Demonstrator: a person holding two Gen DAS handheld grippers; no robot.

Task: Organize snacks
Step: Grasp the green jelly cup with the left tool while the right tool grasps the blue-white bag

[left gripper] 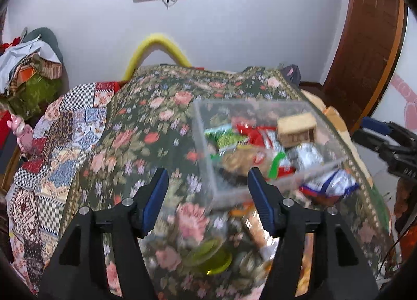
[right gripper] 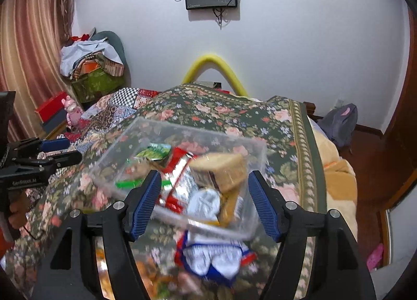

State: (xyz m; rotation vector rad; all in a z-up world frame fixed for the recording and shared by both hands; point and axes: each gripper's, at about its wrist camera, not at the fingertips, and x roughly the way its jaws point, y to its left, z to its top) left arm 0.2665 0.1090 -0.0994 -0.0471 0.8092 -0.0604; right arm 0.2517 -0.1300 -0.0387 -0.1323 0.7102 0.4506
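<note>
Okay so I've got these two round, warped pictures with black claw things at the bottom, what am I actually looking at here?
Those black claws with blue pads are hand-held tongs, one in each of a person's hands; no robot arm is involved. Each picture comes from a fisheye camera on one pair of tongs, looking forward along its fingers. The left tongs and the right tongs are both open and hold nothing. Below is a bed covered with a floral blanket. On it sits a clear plastic box containing snacks, such as a tan biscuit pack and a red wrapper. A blue and white snack bag lies outside the box, near its closest edge. The images are motion-blurred, so labels cannot be read.
</note>
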